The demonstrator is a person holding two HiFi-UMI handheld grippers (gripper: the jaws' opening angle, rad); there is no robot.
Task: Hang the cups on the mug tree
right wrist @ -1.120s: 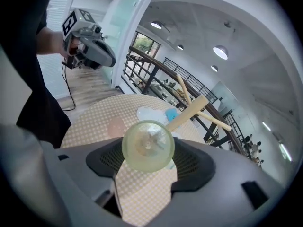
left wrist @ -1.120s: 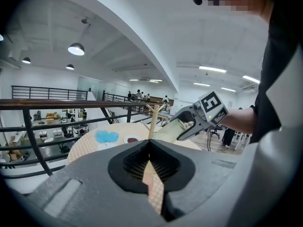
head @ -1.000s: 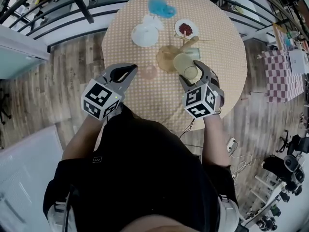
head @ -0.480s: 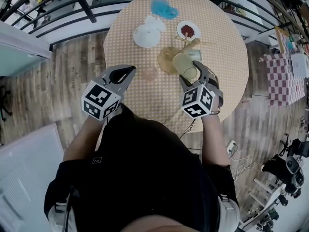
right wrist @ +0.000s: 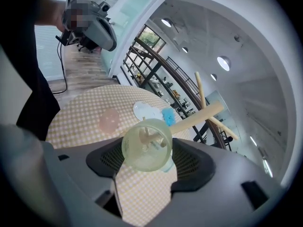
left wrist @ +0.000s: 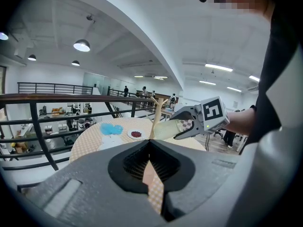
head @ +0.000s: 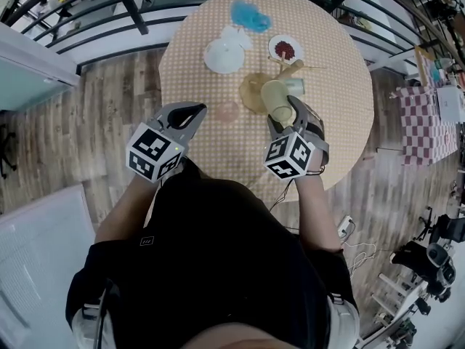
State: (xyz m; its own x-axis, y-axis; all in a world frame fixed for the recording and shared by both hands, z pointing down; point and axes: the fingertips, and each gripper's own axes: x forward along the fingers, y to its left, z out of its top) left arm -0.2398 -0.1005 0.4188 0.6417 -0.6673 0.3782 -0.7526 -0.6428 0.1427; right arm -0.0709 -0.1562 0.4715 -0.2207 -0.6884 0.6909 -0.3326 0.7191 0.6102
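Note:
My right gripper (head: 282, 112) (right wrist: 144, 151) is shut on a pale yellow-green translucent cup (head: 275, 97) (right wrist: 147, 144) (left wrist: 165, 129). It holds the cup tilted right against the wooden mug tree (head: 291, 70) (right wrist: 201, 116) (left wrist: 156, 116). In the right gripper view a wooden peg shows through the cup's see-through wall. The tree's round base (head: 253, 91) stands on the checked round table (head: 334, 122). My left gripper (head: 200, 108) (left wrist: 150, 148) is shut and empty, hovering over the table's near left edge, apart from the tree.
A white cup on a saucer (head: 224, 55) (right wrist: 145, 111), a blue piece (head: 250, 14) and a small plate with red bits (head: 285, 48) (left wrist: 136, 134) sit behind the tree. A pale pink disc (head: 227, 111) (right wrist: 109, 119) lies between the grippers. Black railings (head: 109, 22) run behind the table.
My right gripper has rolled a little, its marker cube swinging left, with the cup staying at the tree. The left gripper has stayed put.

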